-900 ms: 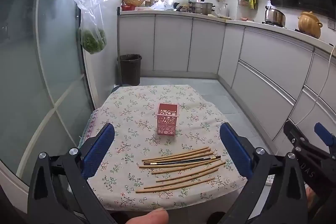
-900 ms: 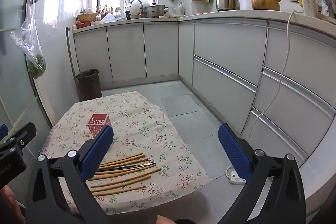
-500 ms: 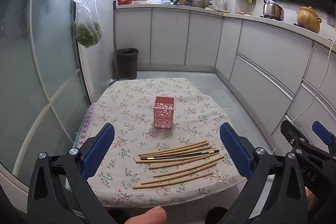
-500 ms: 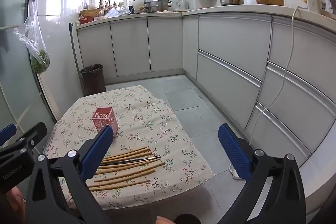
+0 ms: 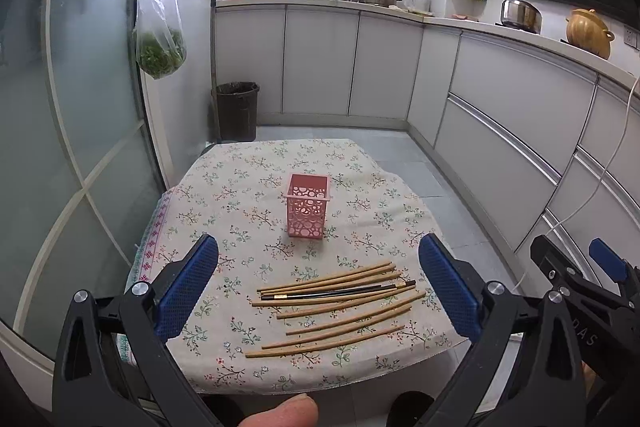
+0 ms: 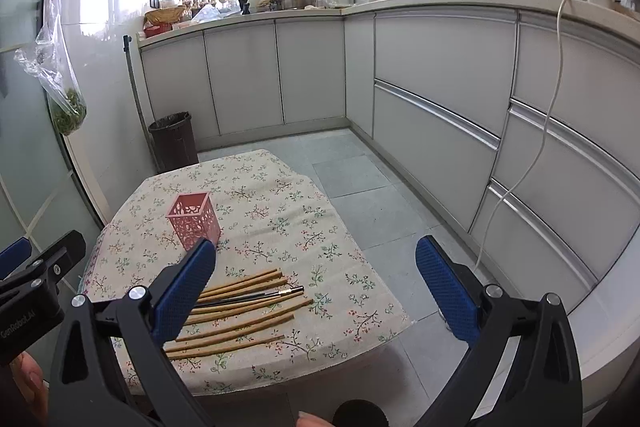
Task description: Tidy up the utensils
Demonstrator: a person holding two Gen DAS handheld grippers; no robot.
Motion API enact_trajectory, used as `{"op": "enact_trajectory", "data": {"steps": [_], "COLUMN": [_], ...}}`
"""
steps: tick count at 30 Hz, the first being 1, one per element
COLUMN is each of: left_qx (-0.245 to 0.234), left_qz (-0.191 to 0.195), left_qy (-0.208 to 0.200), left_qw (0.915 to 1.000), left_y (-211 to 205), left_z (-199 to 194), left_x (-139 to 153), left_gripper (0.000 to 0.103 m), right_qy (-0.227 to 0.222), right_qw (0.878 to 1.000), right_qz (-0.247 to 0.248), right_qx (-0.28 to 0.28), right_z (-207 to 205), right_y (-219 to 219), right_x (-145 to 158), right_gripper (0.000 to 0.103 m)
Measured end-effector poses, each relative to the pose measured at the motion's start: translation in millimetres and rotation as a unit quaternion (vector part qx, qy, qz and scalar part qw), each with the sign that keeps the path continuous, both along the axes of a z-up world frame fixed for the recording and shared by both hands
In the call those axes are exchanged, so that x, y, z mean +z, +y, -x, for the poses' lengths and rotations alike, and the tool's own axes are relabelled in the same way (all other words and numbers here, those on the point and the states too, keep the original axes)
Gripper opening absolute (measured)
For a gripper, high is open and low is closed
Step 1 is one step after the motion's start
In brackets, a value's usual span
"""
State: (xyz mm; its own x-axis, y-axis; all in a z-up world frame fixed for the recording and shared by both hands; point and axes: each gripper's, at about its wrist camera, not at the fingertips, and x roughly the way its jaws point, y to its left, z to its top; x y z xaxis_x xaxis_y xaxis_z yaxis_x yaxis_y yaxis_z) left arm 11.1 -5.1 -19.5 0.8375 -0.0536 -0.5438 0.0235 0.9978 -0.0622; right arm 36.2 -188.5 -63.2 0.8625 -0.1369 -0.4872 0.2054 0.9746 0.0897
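Note:
A pink perforated holder (image 5: 307,206) stands upright mid-table; it also shows in the right wrist view (image 6: 194,221). Several wooden chopsticks (image 5: 344,309) and one black chopstick (image 5: 340,293) lie side by side near the table's front edge, also in the right wrist view (image 6: 240,307). My left gripper (image 5: 320,291) is open and empty, held above the front edge. My right gripper (image 6: 316,291) is open and empty, to the right of the chopsticks, and it shows at the left wrist view's right edge (image 5: 592,291).
The small table has a floral cloth (image 5: 240,195). A dark waste bin (image 5: 237,111) stands behind it by a glass door (image 5: 60,147). White cabinets (image 5: 500,115) run along the back and right. A bag of greens (image 5: 158,39) hangs at the left.
Both grippers have risen and tilted down a little, so the table sits lower and fuller in both views. The holder and chopsticks have not moved.

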Motion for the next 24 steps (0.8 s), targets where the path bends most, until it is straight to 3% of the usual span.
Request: {"op": "enact_trajectory", "data": {"steps": [24], "left_qx": [-0.008], "left_qz": [-0.002], "left_qy": [0.006], "left_qw": [1.0], "left_y": [-7.2], "left_z": [0.2], "left_x": [-7.0], "left_gripper": [0.096], "right_qy": [-0.006], "right_qw": [1.0], "right_qz": [-0.008], "right_qx": [0.002], "right_z": [2.9], "right_y": [-2.0], "right_x": [1.4], "right_gripper": [0.098]}}
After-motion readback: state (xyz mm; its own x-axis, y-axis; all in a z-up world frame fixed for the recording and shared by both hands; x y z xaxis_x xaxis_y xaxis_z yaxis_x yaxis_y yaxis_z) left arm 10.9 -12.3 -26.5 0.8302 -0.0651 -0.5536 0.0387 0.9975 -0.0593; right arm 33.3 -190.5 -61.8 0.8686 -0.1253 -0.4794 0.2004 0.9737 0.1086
